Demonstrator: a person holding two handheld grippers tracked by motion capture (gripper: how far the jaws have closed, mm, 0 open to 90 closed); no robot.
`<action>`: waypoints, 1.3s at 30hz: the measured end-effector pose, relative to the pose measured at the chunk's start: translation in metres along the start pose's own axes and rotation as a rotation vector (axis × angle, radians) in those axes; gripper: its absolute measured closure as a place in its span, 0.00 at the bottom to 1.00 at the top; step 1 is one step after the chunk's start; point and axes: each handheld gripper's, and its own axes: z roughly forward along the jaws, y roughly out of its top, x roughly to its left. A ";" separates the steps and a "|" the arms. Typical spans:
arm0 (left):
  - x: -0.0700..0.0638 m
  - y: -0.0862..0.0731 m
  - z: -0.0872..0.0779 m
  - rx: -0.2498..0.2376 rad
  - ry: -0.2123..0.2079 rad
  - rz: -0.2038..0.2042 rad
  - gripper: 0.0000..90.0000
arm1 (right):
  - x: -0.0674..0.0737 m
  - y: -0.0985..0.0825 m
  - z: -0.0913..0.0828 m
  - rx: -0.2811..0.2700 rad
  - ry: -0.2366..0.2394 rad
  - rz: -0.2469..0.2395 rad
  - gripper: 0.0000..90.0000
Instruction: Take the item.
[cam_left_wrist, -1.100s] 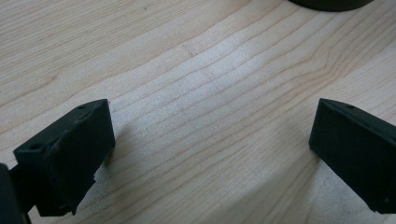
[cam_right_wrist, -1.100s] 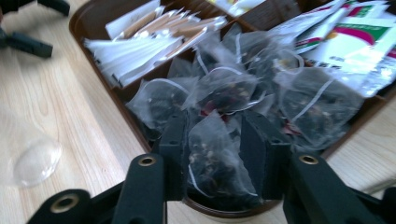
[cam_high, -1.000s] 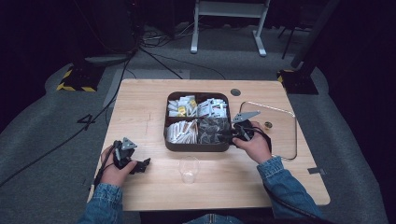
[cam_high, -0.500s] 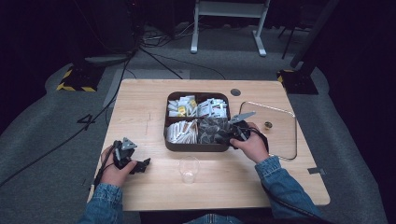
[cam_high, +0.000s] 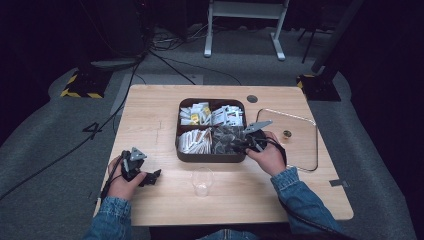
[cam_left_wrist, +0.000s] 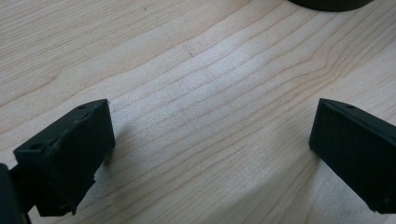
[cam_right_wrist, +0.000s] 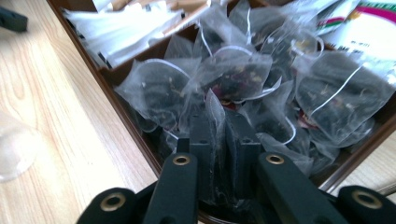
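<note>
Right tongs (cam_right_wrist: 218, 135) have just been closing and are clamped on a tea bag (cam_right_wrist: 212, 109) in the box (cam_high: 210, 156). Left tongs (cam_left_wrist: 210, 154) stand apart over the bare counter (cam_left_wrist: 196, 70).

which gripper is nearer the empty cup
Left. The left gripper rests on the table just left of the cup; the right gripper is in the tray, beyond it.

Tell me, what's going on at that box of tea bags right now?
Right gripper just closed, shut on a tea bag in the box, near-right compartment. Left gripper open, resting over bare table. Glass cup waiting in front; nothing blocking.
</note>
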 end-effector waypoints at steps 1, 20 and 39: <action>0.000 0.000 0.000 0.000 0.000 0.001 0.01 | 0.000 0.000 -0.001 -0.011 -0.002 0.003 0.92; 0.000 0.000 0.000 0.000 0.000 0.000 0.01 | -0.006 0.004 -0.026 -0.261 -0.016 0.070 0.92; 0.000 0.000 0.000 0.000 0.000 0.001 0.01 | -0.006 0.001 -0.010 -0.299 0.003 0.082 0.84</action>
